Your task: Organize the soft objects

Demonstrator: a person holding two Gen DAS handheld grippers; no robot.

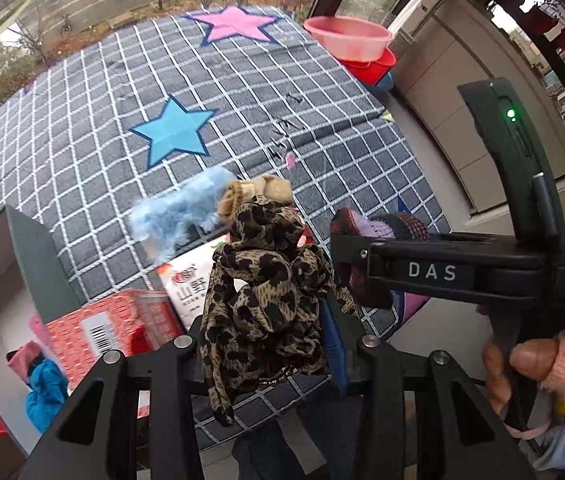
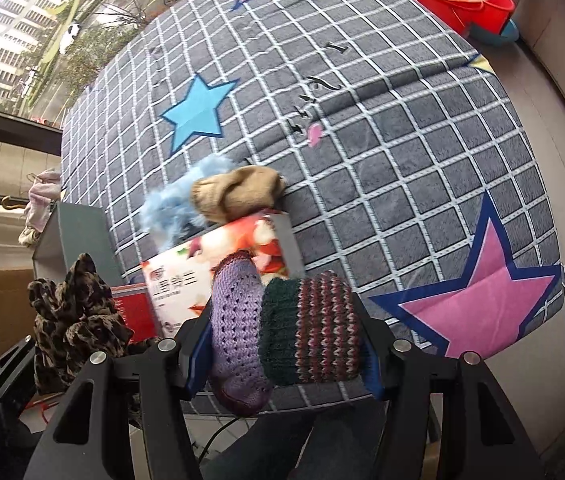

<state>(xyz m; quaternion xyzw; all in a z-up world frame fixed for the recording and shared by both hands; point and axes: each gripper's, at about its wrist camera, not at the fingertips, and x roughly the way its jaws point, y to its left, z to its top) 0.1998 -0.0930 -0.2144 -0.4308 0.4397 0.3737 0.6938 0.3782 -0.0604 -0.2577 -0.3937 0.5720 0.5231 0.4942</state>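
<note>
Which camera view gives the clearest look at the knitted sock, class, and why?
The right wrist view: the knitted sock fills the centre, clamped in the right gripper, showing its lilac and striped parts. The left wrist view shows only its end sticking out above that gripper's black body.

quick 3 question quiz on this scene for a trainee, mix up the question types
1. True or false: the left gripper is shut on the leopard-print cloth.
2. What does the right gripper hold? A) a tan sock B) a purple and striped knitted piece C) a pink basin
3. Fill in: the tan sock and the fluffy blue piece lie side by side on the grey checked ____ with stars.

Key
1. True
2. B: the knitted piece sits between its pads.
3. mat
</note>
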